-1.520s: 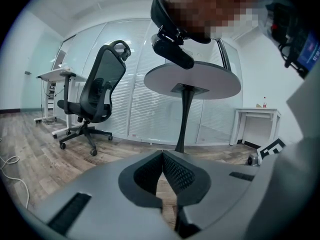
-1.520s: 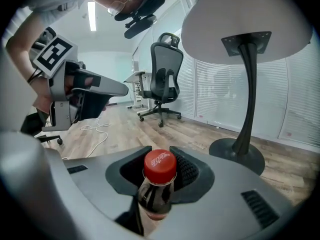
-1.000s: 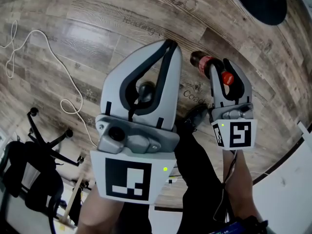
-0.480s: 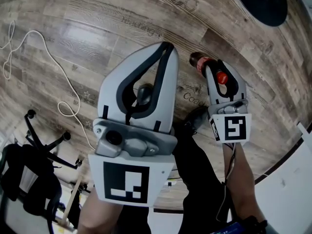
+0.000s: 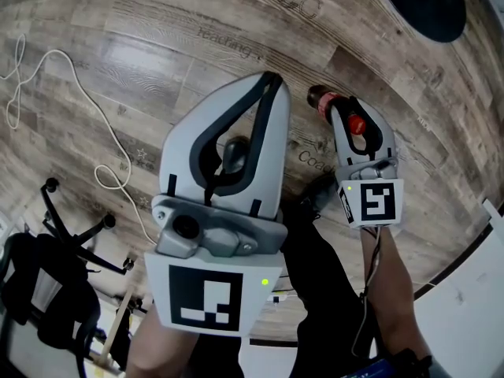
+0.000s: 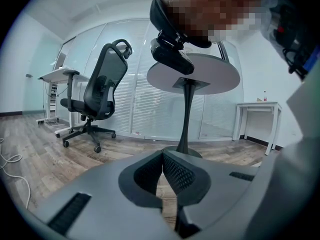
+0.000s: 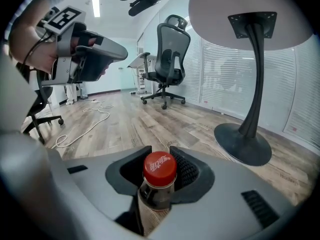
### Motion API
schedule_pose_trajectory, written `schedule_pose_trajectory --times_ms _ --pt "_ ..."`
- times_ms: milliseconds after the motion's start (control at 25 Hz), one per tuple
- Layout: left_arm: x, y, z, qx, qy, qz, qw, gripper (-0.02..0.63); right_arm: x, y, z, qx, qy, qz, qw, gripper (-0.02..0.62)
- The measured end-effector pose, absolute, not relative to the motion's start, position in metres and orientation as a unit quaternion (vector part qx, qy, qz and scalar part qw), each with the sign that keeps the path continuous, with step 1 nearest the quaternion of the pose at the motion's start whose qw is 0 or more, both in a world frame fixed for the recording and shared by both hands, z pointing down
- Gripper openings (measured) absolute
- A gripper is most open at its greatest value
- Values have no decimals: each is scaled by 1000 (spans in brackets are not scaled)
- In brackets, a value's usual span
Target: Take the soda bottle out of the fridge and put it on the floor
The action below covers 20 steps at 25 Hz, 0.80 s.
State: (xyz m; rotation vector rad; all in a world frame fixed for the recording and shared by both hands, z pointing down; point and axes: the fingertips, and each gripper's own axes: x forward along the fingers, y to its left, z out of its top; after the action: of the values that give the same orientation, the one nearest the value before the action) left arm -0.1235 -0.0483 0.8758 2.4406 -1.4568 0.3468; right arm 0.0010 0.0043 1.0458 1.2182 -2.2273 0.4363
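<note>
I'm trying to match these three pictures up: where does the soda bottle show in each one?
Head view: soda bottle right of centre, held in the right gripper.
Left gripper view: not in it.
Right gripper view: bottom centre, red cap towards the camera, between the jaws.
Shared landmark: the wood floor, seen in all three views.

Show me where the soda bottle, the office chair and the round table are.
soda bottle (image 7: 159,167), right gripper view, on its red cap.
office chair (image 6: 106,76), left gripper view, on the backrest.
round table (image 6: 215,79), left gripper view, on the underside of its top.
</note>
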Motion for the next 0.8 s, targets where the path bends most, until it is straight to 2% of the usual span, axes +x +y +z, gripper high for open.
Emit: schedule_pose_trajectory --times_ms 360,560,800 --pt "-118 -49 872 848 -498 124 131 17 -14 -2 1046 445 -837 156 277 132" --pt "-115 -51 864 850 -497 124 125 17 -18 -9 1032 445 -844 152 259 183" --pt "-111 -51 846 851 -498 119 120 17 -19 -12 1013 447 -847 143 249 192"
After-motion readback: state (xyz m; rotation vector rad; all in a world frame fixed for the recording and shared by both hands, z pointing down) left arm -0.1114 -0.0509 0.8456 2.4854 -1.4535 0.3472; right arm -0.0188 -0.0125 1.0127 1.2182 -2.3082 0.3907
